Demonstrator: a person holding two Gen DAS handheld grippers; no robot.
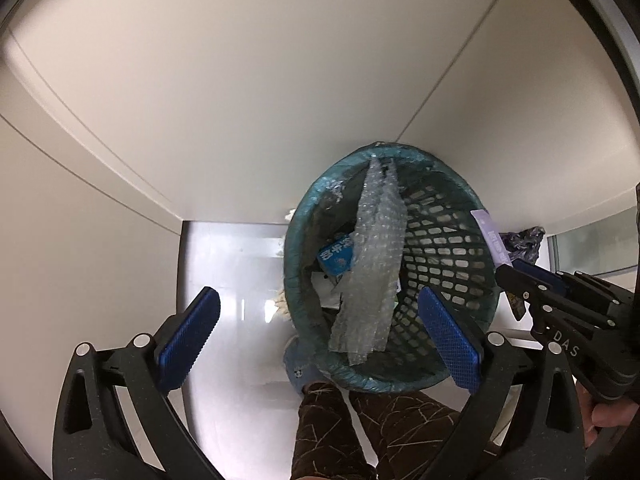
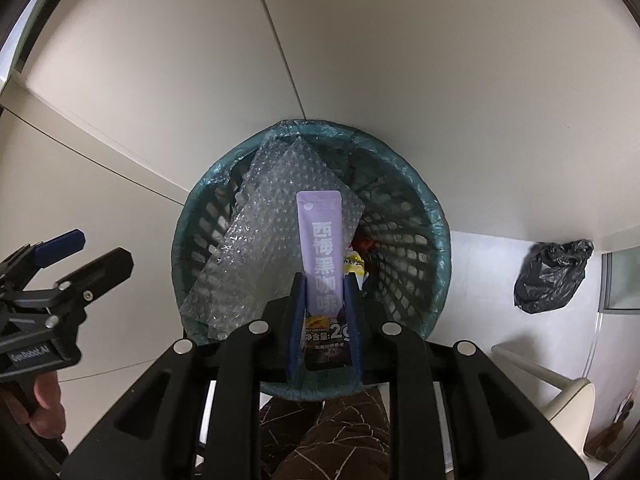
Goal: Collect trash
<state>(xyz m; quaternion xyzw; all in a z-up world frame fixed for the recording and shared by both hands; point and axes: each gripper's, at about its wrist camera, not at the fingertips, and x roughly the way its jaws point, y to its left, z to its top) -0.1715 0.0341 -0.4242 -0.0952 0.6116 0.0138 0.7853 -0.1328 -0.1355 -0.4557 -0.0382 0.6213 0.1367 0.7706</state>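
Right hand-held gripper [image 2: 325, 316] around purple sachet [image 2: 323, 248]

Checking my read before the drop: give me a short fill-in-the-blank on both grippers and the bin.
1. The right gripper is shut on a ____ sachet.
2. The left gripper is ____ and holds nothing.
3. The sheet of ____ wrap sticks out of the bin.

Missing words: purple; open; bubble
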